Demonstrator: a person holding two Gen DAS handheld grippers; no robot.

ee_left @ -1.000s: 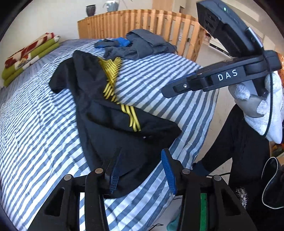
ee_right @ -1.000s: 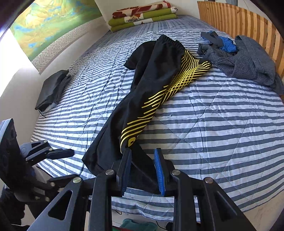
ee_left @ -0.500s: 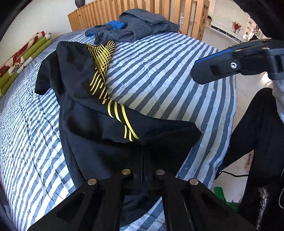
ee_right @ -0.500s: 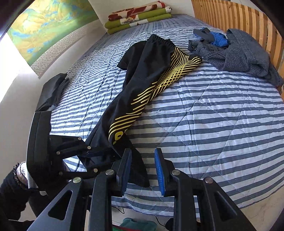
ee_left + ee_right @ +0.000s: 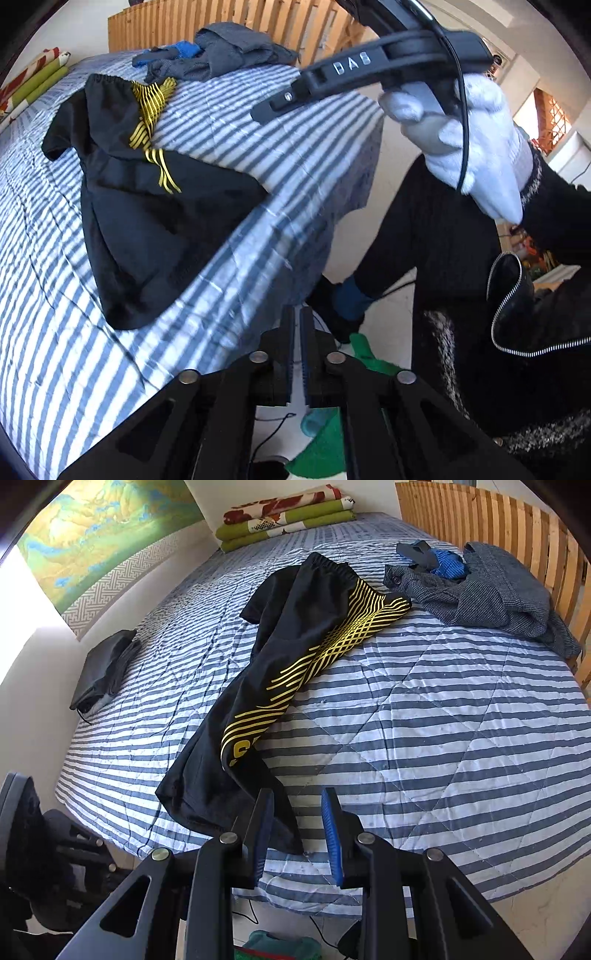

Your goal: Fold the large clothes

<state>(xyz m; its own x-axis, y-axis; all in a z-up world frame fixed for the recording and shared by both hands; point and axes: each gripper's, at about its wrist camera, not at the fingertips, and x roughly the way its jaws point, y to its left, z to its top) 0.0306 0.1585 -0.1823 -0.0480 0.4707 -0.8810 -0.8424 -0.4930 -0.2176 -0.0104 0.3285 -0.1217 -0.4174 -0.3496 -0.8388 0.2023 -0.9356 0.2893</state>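
The black track trousers with yellow line print (image 5: 295, 657) lie stretched diagonally across the blue-and-white striped quilted bed (image 5: 461, 738), waistband toward the upper middle of the right wrist view, leg ends down at the lower left by the near edge. That long, fairly flat lay looks deliberate — a garment spread out so its ends can be picked up and brought together.

The right hand-held gripper (image 5: 297, 834) hovers over the near edge with its blue-padded jaws parted and nothing between them; the cuff end sits just beyond the left finger, so a grab there seems the obvious reason for the pose. In the left wrist view the same tool shows at the upper right, held by a white-gloved hand (image 5: 476, 140).

The left hand-held gripper (image 5: 297, 354) sits at lower centre of its own view, jaws pressed nearly together and gripping nothing, out beyond the bed's corner over the floor — clear of the cloth, I'd judge.

A grey tweed jacket heap (image 5: 491, 590) waits by the wooden slatted headboard (image 5: 498, 520) at upper right, well apart from the trousers. No fold made yet.
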